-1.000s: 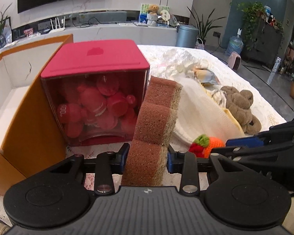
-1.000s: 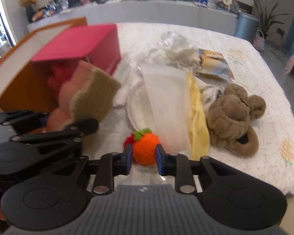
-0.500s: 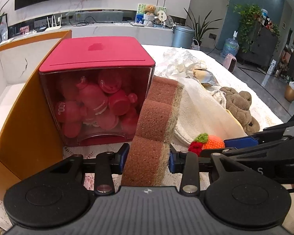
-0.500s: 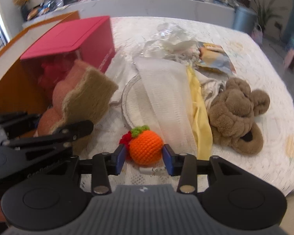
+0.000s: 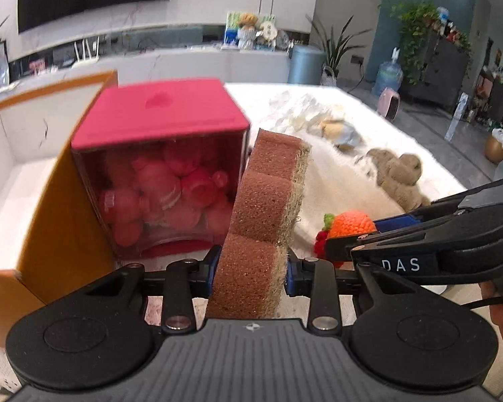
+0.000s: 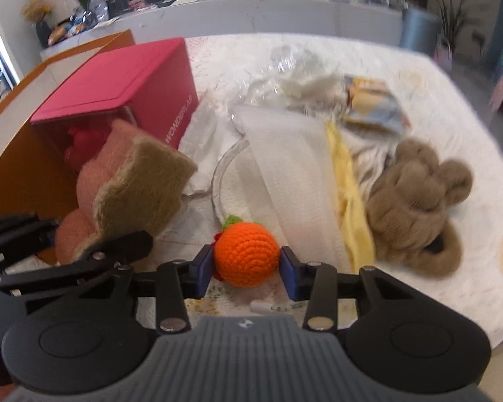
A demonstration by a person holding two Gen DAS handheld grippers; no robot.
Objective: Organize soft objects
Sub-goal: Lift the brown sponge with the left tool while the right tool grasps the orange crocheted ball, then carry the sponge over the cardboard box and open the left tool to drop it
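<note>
My left gripper is shut on a brown sponge and holds it upright above the table; the sponge also shows in the right wrist view. My right gripper is shut on an orange crocheted ball with a green and red tuft, held just above the table; the ball also shows in the left wrist view. A brown plush toy lies on the white tablecloth to the right. A white cloth and a yellow cloth lie between ball and plush.
A red box with a clear front, full of pink toys, stands left of the sponge. An open orange cardboard box stands at the far left. Crumpled plastic and a printed packet lie at the back.
Both grippers have risen with their loads. The right jaws stand wider apart around the orange ball than a second ago. The sponge stays gripped.
</note>
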